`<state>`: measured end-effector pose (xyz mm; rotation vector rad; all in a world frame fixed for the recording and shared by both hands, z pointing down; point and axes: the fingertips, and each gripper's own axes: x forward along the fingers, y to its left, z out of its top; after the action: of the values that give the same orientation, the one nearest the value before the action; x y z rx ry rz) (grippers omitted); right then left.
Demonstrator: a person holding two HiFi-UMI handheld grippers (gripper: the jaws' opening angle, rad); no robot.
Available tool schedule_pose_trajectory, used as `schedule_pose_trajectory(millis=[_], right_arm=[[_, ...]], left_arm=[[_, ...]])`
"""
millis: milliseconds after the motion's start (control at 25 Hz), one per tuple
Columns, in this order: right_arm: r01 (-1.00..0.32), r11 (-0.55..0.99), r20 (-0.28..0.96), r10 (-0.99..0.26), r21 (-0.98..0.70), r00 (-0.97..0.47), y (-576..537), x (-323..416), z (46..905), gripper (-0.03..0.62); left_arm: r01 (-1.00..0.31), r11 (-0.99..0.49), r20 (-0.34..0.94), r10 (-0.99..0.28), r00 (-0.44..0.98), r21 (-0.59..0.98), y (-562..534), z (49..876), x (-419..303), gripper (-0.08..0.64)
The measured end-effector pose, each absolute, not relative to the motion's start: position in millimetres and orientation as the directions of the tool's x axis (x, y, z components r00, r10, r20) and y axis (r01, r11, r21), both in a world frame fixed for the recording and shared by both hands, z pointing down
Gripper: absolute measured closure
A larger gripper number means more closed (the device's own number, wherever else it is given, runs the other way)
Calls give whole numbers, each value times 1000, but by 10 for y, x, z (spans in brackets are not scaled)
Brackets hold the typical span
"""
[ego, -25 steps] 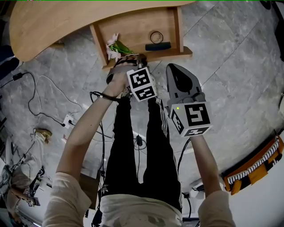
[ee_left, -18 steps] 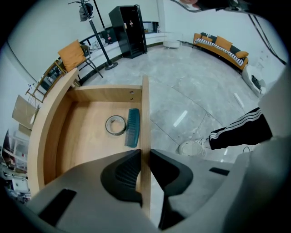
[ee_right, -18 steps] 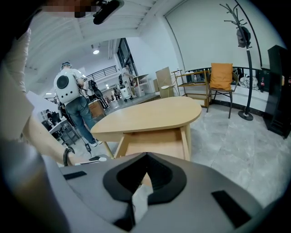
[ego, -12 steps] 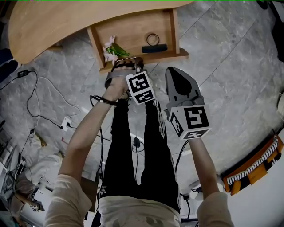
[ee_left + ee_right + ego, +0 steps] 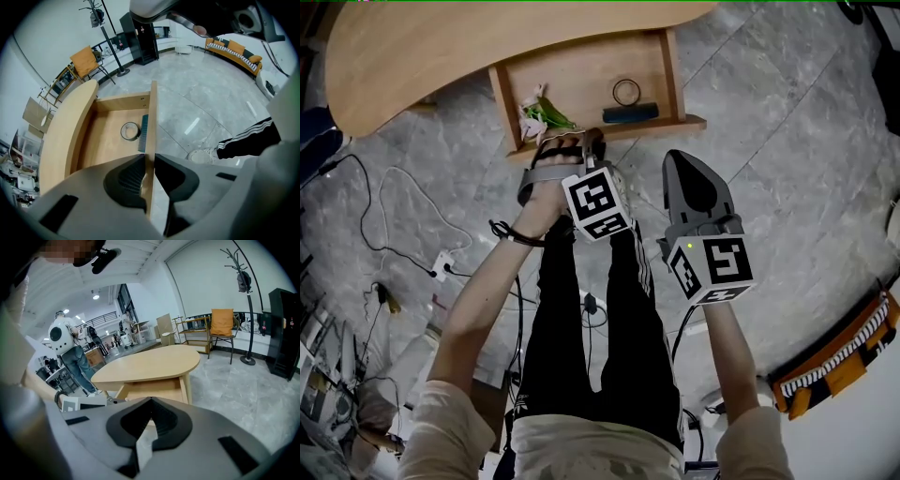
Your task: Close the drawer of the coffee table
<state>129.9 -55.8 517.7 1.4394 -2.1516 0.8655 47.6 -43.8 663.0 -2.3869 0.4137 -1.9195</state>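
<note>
the drawer (image 5: 581,75) is seen standing open under the coffee table (image 5: 441,47), its front panel (image 5: 151,117) clamped between the narrowed jaws of the left gripper (image 5: 149,158), while the right gripper (image 5: 149,401) is held nearby, jaws pressed together on nothing.

This is an open-plan lab staged as a lounge. Beyond the right tool (image 5: 150,400) are a stone-tiled floor (image 5: 243,380), a coat stand (image 5: 243,291), an orange chair (image 5: 221,323) and a person (image 5: 69,355) among distant workbenches. A power strip (image 5: 442,265) lies left of the left tool (image 5: 581,142).
</note>
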Motion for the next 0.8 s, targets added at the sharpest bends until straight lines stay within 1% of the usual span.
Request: schedule_pose_trajectory(millis=[160,480,800], right_arm=[[-920,349,630,-679,-176,-378,-577,1251,5079,586],[-911,356,616,-675,-208,-405,-560,1210,5036,586],[-910,361,641,-653,-204,-403,-507,1323,5138,586]], left_arm=[[-209,-951,943,-270,194,-229,-500,6525,475,489],[-241,-935,938,-305,164,-262,-787,6605,442,489],[-311,-911,927,-334,172,-271,-1030,6597,432,485]])
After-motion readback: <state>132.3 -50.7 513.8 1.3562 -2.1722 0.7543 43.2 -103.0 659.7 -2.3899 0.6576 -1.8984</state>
